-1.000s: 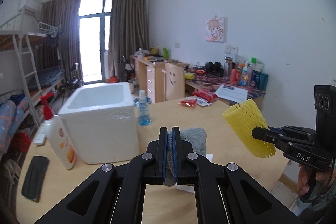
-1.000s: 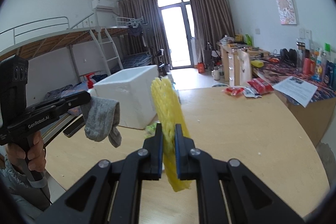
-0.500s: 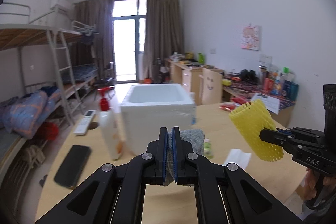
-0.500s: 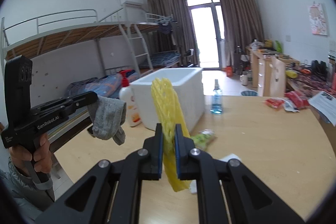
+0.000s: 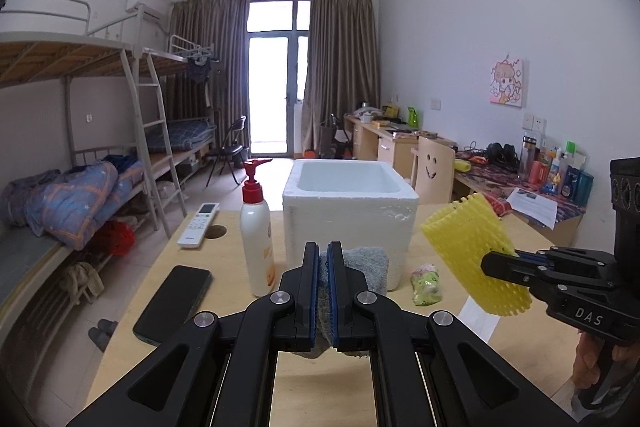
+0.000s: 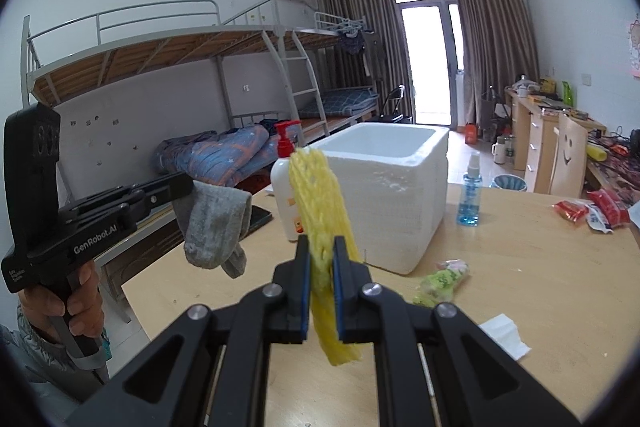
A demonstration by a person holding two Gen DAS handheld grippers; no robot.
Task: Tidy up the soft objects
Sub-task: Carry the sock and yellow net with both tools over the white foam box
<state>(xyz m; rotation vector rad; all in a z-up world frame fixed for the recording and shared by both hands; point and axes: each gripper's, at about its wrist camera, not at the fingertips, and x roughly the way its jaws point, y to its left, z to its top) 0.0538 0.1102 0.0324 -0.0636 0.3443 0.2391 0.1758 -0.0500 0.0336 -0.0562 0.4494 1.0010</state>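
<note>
a: your left claw [image 5: 323, 283] is clamped on the grey sock [image 5: 366, 267], its blue pads pressed tight on the fabric. from the right wrist view the sock hangs limp below the claw tip, in the air over the near left edge of the surface [image 6: 540, 267].

b: and my right?

a: your right claw [image 6: 321, 275] is closed on the yellow foam net [image 6: 320, 203]. the net stands up between the pads and pokes out below them too. in the left wrist view it sits off to the right, held up above the surface.

b: where's the box?

a: the white foam box [image 5: 348, 203] stands open-topped on the surface, straight ahead of your left claw and just behind the sock. its inside looks bare from here. a white pump bottle with a red top [image 5: 258, 231] stands just left of it, and a black phone [image 5: 174, 299] lies nearer the left edge.

b: anything else soft nearby?

a: a small green packet [image 5: 426, 279] lies on the surface near the box's right corner, with a white paper scrap [image 6: 506, 335] close to it. a blue spray bottle [image 6: 470, 195] stands to the right of the box.
</note>
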